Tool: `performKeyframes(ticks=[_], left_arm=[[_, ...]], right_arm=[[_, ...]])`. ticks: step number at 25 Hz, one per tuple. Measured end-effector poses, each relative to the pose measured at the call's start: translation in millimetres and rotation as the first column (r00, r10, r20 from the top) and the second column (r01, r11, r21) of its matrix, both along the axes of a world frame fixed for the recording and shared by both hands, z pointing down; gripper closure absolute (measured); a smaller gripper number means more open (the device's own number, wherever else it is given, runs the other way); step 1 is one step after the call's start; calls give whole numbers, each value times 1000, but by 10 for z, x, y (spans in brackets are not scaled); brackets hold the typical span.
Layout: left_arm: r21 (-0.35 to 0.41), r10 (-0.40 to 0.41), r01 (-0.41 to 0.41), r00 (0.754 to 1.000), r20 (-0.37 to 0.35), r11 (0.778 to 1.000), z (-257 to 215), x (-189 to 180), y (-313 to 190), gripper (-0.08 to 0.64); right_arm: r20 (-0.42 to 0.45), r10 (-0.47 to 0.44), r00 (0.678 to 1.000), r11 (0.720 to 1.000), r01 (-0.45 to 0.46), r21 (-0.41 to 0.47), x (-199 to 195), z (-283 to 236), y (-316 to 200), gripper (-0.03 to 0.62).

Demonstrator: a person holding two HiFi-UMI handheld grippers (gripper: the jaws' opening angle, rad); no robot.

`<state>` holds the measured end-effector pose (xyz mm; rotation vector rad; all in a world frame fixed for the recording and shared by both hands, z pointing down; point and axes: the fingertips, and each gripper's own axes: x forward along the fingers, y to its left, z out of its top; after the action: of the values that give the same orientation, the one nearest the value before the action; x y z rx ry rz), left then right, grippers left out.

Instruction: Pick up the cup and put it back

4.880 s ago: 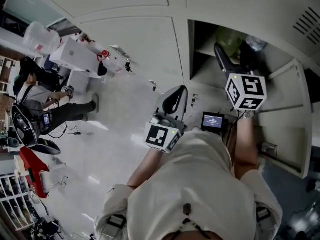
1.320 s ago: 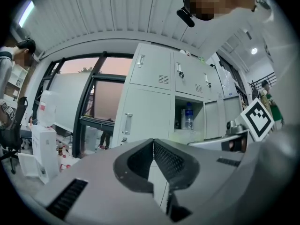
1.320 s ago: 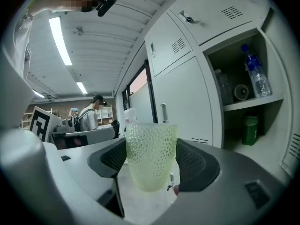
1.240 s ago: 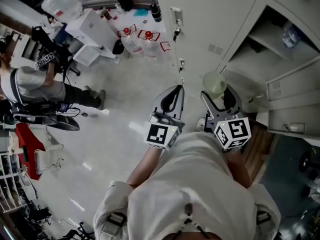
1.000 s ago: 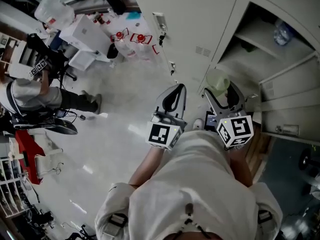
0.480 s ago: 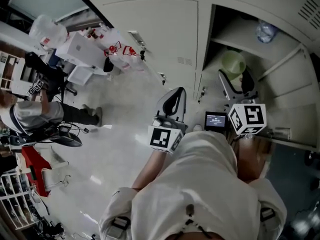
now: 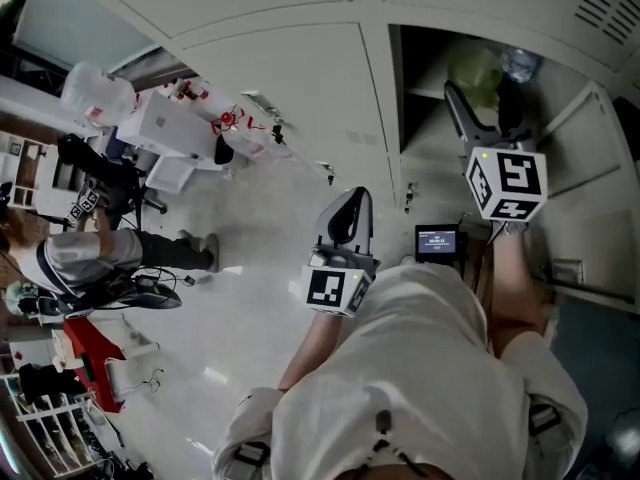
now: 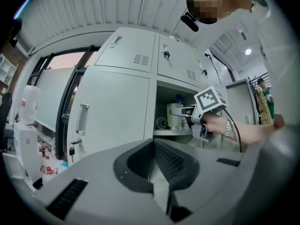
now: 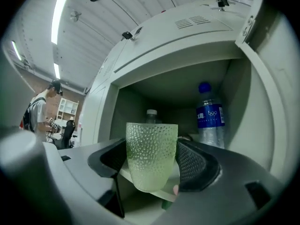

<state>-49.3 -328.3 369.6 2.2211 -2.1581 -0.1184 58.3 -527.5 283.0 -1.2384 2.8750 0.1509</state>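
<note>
Gripping the dimpled translucent cup [image 9: 151, 149] is the right tool [image 9: 152, 165].

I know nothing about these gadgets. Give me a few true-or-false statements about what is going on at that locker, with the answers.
1. The right gripper holds a cup between its jaws. True.
2. The cup is red and smooth. False: it is pale green and see-through, with a dimpled surface.
3. A bottle with a blue label and cap stands inside the open locker compartment. True.
4. The left gripper clamps a bottle. False: its jaws are together with nothing between them.
</note>
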Motion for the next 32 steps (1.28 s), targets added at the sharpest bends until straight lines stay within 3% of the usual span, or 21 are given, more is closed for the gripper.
performKeyframes(ticks=[7, 10, 13, 19, 32], left_arm=[[-38, -50, 50, 999, 0, 998, 58, -150, -40, 551], [-7, -40, 40, 999, -3, 999, 40, -164, -78, 551], [-28, -51, 51, 999, 4, 998, 86, -197, -91, 551], [-11, -51, 51, 999, -14, 999, 99, -220, -111, 551], [-34, -9, 7, 999, -36, 999, 170, -269, 37, 551]], right_arm=[[-49, 38, 998, 999, -39, -28, -108, 93, -322, 255], [-52, 47, 998, 997, -50, -61, -134, 154, -413, 255], [-33, 58, 998, 994, -61, -89, -120, 212, -482, 255], [-32, 72, 997, 994, -75, -84, -128, 223, -557, 255], [111, 114, 987, 992, -106, -73, 82, 172, -91, 255]])
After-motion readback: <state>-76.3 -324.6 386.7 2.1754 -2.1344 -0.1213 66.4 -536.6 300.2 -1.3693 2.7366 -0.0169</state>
